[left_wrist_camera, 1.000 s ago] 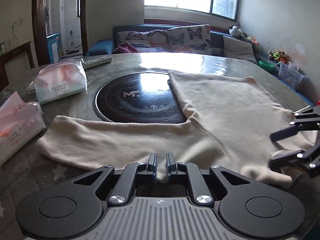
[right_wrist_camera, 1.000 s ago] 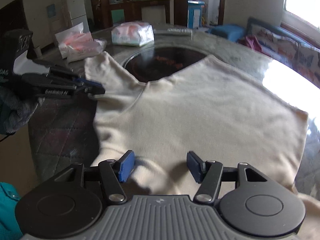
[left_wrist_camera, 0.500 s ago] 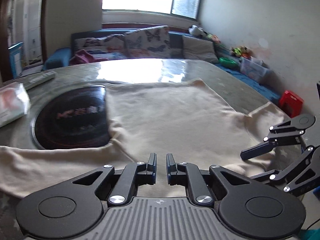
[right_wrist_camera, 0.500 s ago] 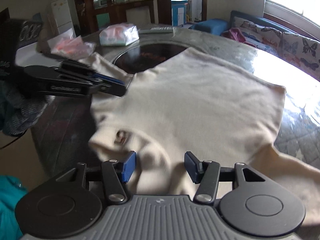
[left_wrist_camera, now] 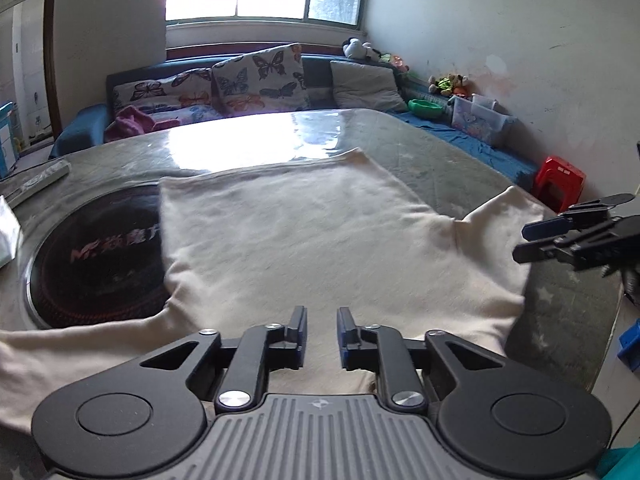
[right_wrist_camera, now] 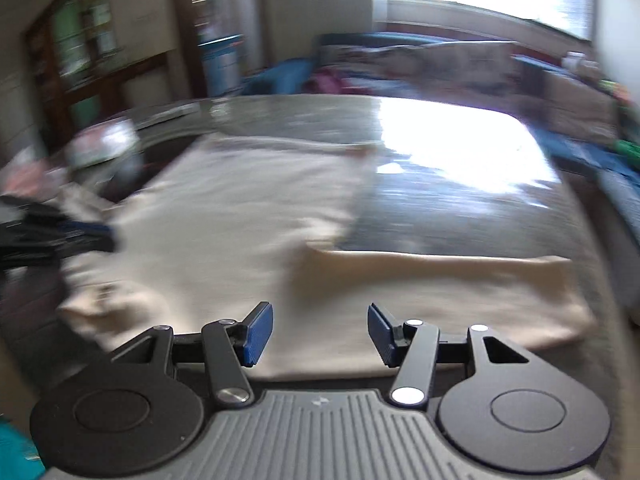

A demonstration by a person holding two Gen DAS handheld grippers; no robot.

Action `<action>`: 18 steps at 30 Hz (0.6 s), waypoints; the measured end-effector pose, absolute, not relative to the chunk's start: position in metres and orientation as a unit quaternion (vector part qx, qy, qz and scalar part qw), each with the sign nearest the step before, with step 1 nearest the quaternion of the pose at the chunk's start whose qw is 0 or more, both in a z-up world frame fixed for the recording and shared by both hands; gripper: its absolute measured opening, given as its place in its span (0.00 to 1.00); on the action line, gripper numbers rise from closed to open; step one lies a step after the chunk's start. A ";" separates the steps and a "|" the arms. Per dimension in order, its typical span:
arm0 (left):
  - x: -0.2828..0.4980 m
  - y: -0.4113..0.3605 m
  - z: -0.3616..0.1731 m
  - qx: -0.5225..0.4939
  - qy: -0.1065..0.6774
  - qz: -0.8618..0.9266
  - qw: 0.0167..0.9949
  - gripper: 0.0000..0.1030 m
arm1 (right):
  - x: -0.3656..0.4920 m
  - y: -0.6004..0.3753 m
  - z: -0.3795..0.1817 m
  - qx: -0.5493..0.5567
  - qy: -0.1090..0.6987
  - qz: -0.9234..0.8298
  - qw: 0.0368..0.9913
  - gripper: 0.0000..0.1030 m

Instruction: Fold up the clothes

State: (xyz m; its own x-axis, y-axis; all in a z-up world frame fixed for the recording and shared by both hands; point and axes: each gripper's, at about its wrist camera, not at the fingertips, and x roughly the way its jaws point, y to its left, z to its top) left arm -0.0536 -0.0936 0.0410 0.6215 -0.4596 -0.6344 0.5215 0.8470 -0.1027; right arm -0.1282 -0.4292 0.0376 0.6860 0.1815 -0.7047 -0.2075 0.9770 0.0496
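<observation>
A cream long-sleeved top [left_wrist_camera: 304, 232] lies spread flat on the round table [left_wrist_camera: 440, 160], one sleeve running off to the left and the other to the right. My left gripper [left_wrist_camera: 322, 320] hovers over the top's near edge. Its jaws are opening, and no cloth is pinched between them. My right gripper [left_wrist_camera: 532, 240] shows at the right, beside the right sleeve. In the blurred right wrist view the right gripper [right_wrist_camera: 320, 322] stands open above the top [right_wrist_camera: 224, 232] and its sleeve [right_wrist_camera: 440, 280], nothing between the pads. The left gripper [right_wrist_camera: 80, 232] is a blur at the left.
A black round hob plate [left_wrist_camera: 96, 256] is set in the table, partly under the top. A remote control [left_wrist_camera: 36, 180] and a tissue pack [left_wrist_camera: 6, 232] lie far left. A sofa with butterfly cushions [left_wrist_camera: 256, 80] stands behind, and a red stool [left_wrist_camera: 560, 180] past the right edge.
The left gripper's jaws, earlier shut on the top's near edge, have parted and released it. Both grippers have swung rightward along the top; the right one now faces the right sleeve.
</observation>
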 end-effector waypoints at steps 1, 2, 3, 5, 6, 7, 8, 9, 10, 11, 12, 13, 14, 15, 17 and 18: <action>-0.054 -0.098 0.041 0.045 0.339 -0.277 0.898 0.26 | -0.126 -0.439 0.034 -0.015 0.382 0.079 0.921 0.52; -0.054 -0.103 0.040 0.044 0.340 -0.282 0.896 0.26 | -0.124 -0.449 0.031 -0.011 0.382 0.054 0.923 0.52; -0.054 -0.108 0.040 0.044 0.341 -0.286 0.895 0.27 | -0.123 -0.459 0.029 -0.004 0.379 0.034 0.925 0.52; -0.054 -0.117 0.040 0.043 0.341 -0.294 0.892 0.26 | -0.120 -0.479 0.025 0.010 0.374 -0.006 0.927 0.52; -0.054 -0.121 0.040 0.044 0.341 -0.299 0.890 0.26 | -0.119 -0.489 0.023 0.017 0.371 -0.026 0.928 0.52; -0.054 -0.125 0.041 0.044 0.340 -0.303 0.889 0.26 | -0.118 -0.499 0.021 0.023 0.368 -0.045 0.928 0.51; -0.053 -0.130 0.041 0.043 0.340 -0.307 0.888 0.27 | -0.116 -0.507 0.019 0.024 0.366 -0.061 0.928 0.51; -0.053 -0.134 0.041 0.043 0.339 -0.311 0.887 0.27 | -0.115 -0.515 0.017 0.026 0.364 -0.076 0.928 0.51; -0.053 -0.138 0.041 0.044 0.339 -0.314 0.886 0.26 | -0.114 -0.524 0.014 0.029 0.363 -0.091 0.927 0.51; -0.053 -0.142 0.041 0.045 0.339 -0.317 0.884 0.27 | -0.113 -0.531 0.012 0.038 0.364 -0.103 0.925 0.50; -0.053 -0.146 0.041 0.047 0.339 -0.321 0.883 0.27 | -0.112 -0.537 0.009 0.047 0.365 -0.114 0.923 0.48; -0.053 -0.149 0.040 0.049 0.340 -0.325 0.881 0.27 | -0.112 -0.543 0.008 0.058 0.363 -0.117 0.922 0.48; -0.054 -0.153 0.040 0.051 0.340 -0.328 0.880 0.27 | -0.112 -0.548 0.006 0.069 0.361 -0.120 0.922 0.47; -0.054 -0.157 0.040 0.054 0.340 -0.332 0.878 0.27 | -0.112 -0.551 0.005 0.076 0.358 -0.122 0.922 0.45; -0.054 -0.164 0.038 0.058 0.341 -0.338 0.875 0.27 | -0.113 -0.553 0.004 0.082 0.353 -0.126 0.923 0.43; -0.053 -0.167 0.038 0.060 0.342 -0.340 0.874 0.27 | -0.113 -0.554 0.003 0.084 0.351 -0.127 0.924 0.41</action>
